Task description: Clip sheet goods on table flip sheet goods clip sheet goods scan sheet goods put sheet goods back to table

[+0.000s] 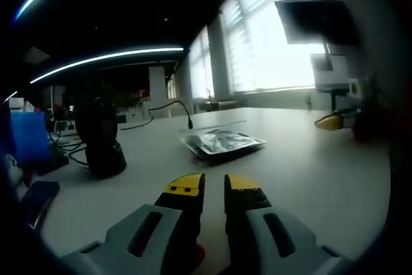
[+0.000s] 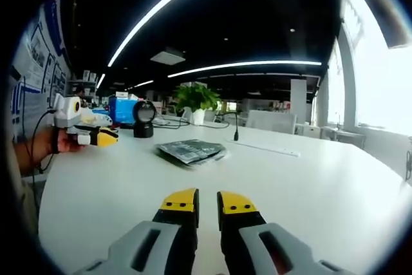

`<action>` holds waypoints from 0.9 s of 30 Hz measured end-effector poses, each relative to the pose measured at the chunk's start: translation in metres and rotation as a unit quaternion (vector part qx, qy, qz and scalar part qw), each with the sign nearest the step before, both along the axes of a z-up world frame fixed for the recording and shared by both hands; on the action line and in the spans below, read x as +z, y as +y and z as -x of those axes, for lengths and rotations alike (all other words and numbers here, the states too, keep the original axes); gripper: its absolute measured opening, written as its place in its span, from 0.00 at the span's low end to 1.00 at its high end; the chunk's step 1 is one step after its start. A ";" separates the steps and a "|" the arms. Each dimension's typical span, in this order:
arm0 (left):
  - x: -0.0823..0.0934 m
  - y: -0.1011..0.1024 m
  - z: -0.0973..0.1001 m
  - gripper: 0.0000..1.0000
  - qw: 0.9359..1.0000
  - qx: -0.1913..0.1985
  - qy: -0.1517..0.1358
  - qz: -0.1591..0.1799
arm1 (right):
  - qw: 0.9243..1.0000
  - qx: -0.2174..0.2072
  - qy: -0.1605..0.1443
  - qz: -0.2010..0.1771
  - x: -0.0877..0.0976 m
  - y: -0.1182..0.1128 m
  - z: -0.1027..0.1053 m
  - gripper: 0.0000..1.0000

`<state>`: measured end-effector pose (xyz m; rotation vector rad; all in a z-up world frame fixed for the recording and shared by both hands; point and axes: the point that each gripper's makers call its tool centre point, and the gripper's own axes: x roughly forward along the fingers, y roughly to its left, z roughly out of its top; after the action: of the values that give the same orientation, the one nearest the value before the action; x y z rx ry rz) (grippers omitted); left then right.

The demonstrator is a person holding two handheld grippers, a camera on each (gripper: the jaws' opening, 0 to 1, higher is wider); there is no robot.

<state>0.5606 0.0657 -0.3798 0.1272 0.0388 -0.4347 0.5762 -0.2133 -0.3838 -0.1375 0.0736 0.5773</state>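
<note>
Sheet goods (image 1: 223,142) lie flat on the counter (image 1: 309,172), at 12 o'clock ahead of both tools, well apart from each. Left tool (image 1: 214,188) and right tool (image 2: 207,201): jaws nearly together, holding nothing. Looks like nothing clipped yet, or already put back; can't tell which.

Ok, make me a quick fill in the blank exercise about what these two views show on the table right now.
1. The sheet goods lie flat on the white ____.
2. Both the left tool and the right tool have jaw tips coloured ____.
3. In the right gripper view, behind the sheet goods stands a potted ____ with green leaves.
4. The dark scanner stands on the ____, apart from the sheet goods.

Missing words: table; yellow; plant; table
</note>
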 end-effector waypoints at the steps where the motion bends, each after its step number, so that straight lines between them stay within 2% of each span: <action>1: 0.000 0.000 0.000 0.05 1.000 0.000 0.001 0.000 | 1.000 0.000 -0.003 0.001 0.001 0.000 0.000 0.09; 11: -0.001 -0.001 0.001 0.05 1.000 -0.006 0.006 0.008 | 0.999 -0.001 -0.025 0.031 0.001 0.002 0.004 0.13; 27: 0.001 -0.002 0.003 0.05 1.000 -0.007 0.003 0.008 | 0.999 -0.003 -0.033 0.039 0.004 0.000 0.005 0.13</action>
<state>0.5580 0.0633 -0.3789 0.1098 0.0398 -0.4500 0.5710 -0.2131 -0.3802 -0.2317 0.0325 0.5645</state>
